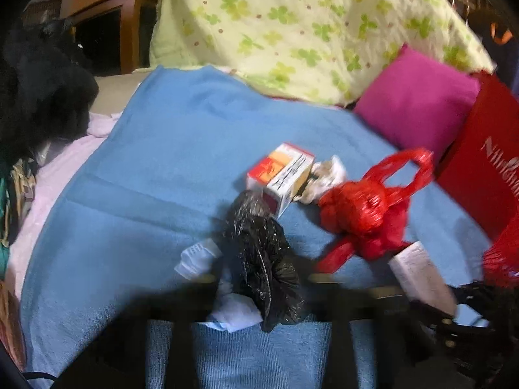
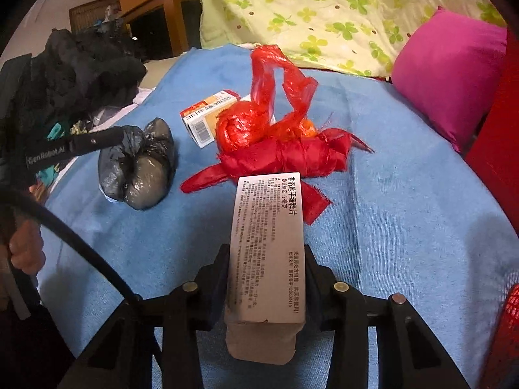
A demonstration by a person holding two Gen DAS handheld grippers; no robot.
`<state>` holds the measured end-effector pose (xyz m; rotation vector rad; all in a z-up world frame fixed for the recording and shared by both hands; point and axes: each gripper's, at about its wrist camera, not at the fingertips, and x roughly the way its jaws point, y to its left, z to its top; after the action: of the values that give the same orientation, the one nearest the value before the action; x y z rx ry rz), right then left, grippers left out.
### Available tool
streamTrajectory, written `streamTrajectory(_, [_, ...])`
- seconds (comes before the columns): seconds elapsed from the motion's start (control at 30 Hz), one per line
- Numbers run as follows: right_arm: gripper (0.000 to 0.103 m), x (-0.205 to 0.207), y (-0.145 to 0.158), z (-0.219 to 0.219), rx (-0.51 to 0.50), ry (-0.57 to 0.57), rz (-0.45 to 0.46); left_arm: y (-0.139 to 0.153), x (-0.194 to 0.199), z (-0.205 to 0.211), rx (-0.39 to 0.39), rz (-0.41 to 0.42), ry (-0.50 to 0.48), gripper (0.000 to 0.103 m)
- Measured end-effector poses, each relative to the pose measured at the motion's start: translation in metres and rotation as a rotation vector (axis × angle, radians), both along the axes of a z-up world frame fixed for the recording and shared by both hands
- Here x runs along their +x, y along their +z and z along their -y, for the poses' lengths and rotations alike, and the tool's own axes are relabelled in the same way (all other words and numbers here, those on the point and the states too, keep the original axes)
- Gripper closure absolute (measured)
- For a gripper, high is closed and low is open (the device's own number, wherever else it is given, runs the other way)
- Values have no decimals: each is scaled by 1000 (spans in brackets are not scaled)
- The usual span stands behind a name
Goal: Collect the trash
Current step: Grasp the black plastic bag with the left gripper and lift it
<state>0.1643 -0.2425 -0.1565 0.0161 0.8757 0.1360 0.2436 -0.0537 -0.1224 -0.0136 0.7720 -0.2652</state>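
My right gripper point(image 2: 266, 259) is shut on a long white medicine box point(image 2: 267, 243) with printed text, held above the blue blanket point(image 2: 405, 201). The same box point(image 1: 421, 275) shows at the lower right of the left wrist view. My left gripper point(image 1: 262, 283) has its jaws wide apart around a knotted black plastic bag point(image 1: 259, 253) and a white face mask point(image 1: 198, 257); it shows in the right wrist view point(image 2: 136, 165) too. A knotted red plastic bag point(image 2: 279, 136), an orange and white carton point(image 1: 280, 175) and crumpled white paper point(image 1: 324, 178) lie on the blanket.
A magenta cushion point(image 1: 418, 110) and a red bag point(image 1: 486, 168) stand at the right. A clover-print quilt point(image 1: 292, 26) lies behind. Dark clothes point(image 2: 74, 74) are piled at the left. Red mesh point(image 2: 509, 330) shows at the lower right.
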Motion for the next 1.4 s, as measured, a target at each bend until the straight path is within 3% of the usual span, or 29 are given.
streamTrajectory(0.03, [59, 0, 0, -1, 1, 2, -1, -3, 3, 4, 17, 13, 20, 13])
streamTrajectory(0.13, [59, -3, 0, 1, -4, 3, 9, -10, 15, 16, 41, 37, 16, 14])
streamTrajectory(0.2, [59, -3, 0, 2, 1, -1, 6, -17, 19, 24, 78, 40, -17, 46])
streamTrajectory(0.23, [59, -3, -1, 3, 3, -4, 4, -22, 21, 27, 106, 11, -32, 79])
streamTrajectory(0.27, [59, -3, -1, 5, 4, -8, 1, -27, 23, 28, 119, -19, -38, 79])
streamTrajectory(0.3, [59, -3, -1, 6, 5, -10, 1, -25, 22, 24, 99, -7, -39, 80])
streamTrajectory(0.37, [59, -5, 2, 8, 8, -13, 10, -14, 19, 13, 7, 0, -65, 92])
streamTrajectory(0.47, [59, -8, 9, 12, 19, -18, 31, 9, 3, -7, -149, 49, -101, 96])
streamTrajectory(0.57, [59, -12, 18, 16, 37, -22, 63, 29, -21, -18, -234, 113, -145, 98])
streamTrajectory(0.67, [59, -18, 28, 20, 56, -27, 101, 38, -36, -26, -319, 118, -141, 99])
streamTrajectory(0.73, [59, -23, 35, 21, 67, -30, 130, 42, -50, -26, -323, 129, -120, 99])
streamTrajectory(0.9, [59, -36, 52, 30, 91, -23, 196, 46, -81, 7, -198, 157, -149, 99])
streamTrajectory(1.0, [59, -44, 55, 36, 83, -25, 203, 35, -89, 17, -68, 130, -110, 99])
streamTrajectory(1.03, [59, -47, 55, 39, 77, -29, 206, 27, -92, 16, -58, 109, -107, 97])
streamTrajectory(1.1, [59, -51, 55, 45, 75, -35, 202, 11, -94, 12, -105, 26, -116, 77])
streamTrajectory(1.13, [59, -52, 55, 48, 77, -39, 199, 2, -95, 12, -124, -24, -111, 40])
streamTrajectory(1.17, [59, -53, 54, 52, 78, -43, 194, -5, -98, 12, -108, -44, -81, 18])
streamTrajectory(1.23, [59, -55, 52, 56, 73, -49, 185, -13, -103, 16, -20, 7, -28, 18])
streamTrajectory(1.33, [59, -58, 49, 60, 72, -47, 173, -26, -92, 16, 35, -9, -4, 23])
streamTrajectory(1.37, [59, -59, 50, 60, 70, -43, 175, -33, -87, 14, 28, -33, 12, 44])
streamTrajectory(1.4, [59, -60, 50, 59, 67, -38, 178, -40, -84, 12, 18, -73, 12, 57])
